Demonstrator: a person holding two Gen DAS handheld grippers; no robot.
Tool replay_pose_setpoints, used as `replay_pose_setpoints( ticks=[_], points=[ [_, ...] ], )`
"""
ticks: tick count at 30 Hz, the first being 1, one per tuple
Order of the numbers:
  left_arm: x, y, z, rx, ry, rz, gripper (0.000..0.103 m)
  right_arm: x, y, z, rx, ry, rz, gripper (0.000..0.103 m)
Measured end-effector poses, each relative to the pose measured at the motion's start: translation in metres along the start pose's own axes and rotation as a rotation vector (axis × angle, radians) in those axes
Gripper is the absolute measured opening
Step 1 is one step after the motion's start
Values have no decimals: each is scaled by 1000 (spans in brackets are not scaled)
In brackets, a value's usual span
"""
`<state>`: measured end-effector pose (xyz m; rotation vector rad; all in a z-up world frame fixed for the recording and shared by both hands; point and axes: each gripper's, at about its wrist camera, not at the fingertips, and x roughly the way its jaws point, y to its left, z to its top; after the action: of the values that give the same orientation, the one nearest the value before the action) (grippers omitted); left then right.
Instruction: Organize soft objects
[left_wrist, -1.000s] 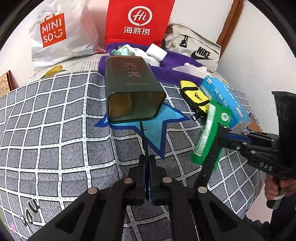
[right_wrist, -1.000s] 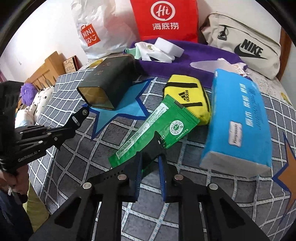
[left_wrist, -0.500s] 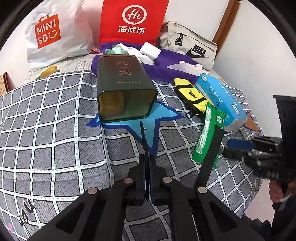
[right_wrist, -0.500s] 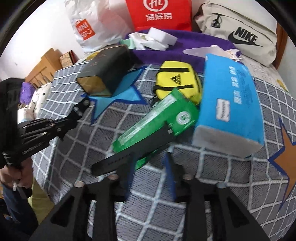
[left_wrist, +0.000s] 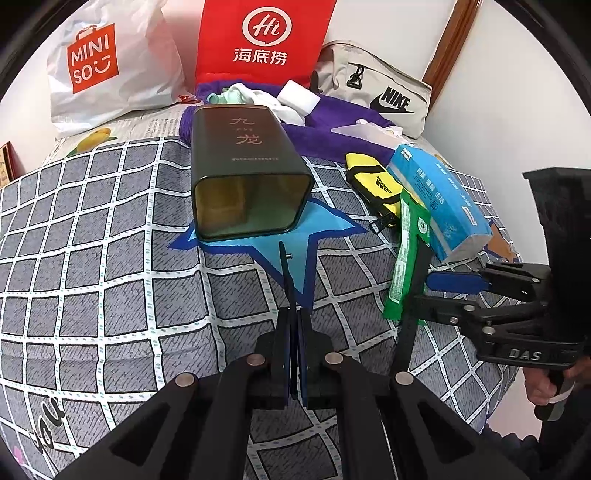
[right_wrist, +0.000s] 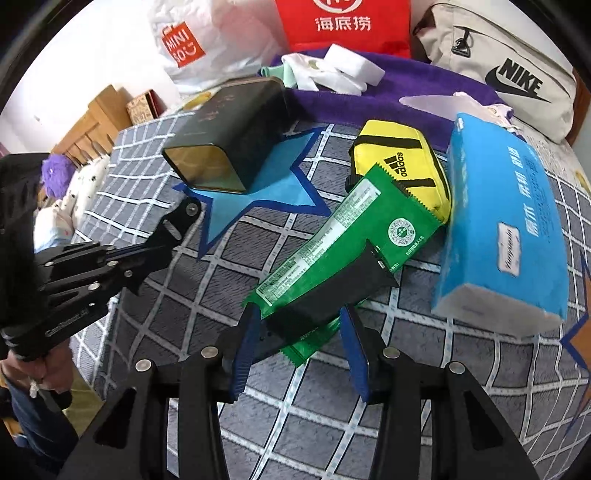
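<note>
Right gripper (right_wrist: 299, 328) jaws opening, pads clear of the flat green foil packet (right_wrist: 347, 240), which lies on the checked bedspread (left_wrist: 92, 277) against the yellow zip pouch (right_wrist: 402, 166). Left gripper (left_wrist: 291, 280) jaws closed, empty. Blue tissue pack (right_wrist: 506, 218) lies alongside; sorting looks partly done.

you're looking at a bed in a grey checked cover (left_wrist: 110, 280) filling the frame, white walls (left_wrist: 491, 85) behind, brown wooden trim (left_wrist: 448, 40) upper right, wooden furniture (right_wrist: 99, 118) upper left.
</note>
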<state>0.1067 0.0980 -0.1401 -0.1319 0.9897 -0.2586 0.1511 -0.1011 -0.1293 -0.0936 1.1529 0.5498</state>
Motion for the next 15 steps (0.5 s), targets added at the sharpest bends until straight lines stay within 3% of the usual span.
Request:
replay_pose_setpoints(
  ticks=[5,11,15],
  points=[
    [1,1,0,5,8,3,4,7,6,9,-10,8,-44,48],
    [0,3,0,1,3,2,4,19,20,12,-58,3,-121,60],
    [0,5,-1,-10,4,5,4,19,28,2,-163,-28,-182,51]
  ],
)
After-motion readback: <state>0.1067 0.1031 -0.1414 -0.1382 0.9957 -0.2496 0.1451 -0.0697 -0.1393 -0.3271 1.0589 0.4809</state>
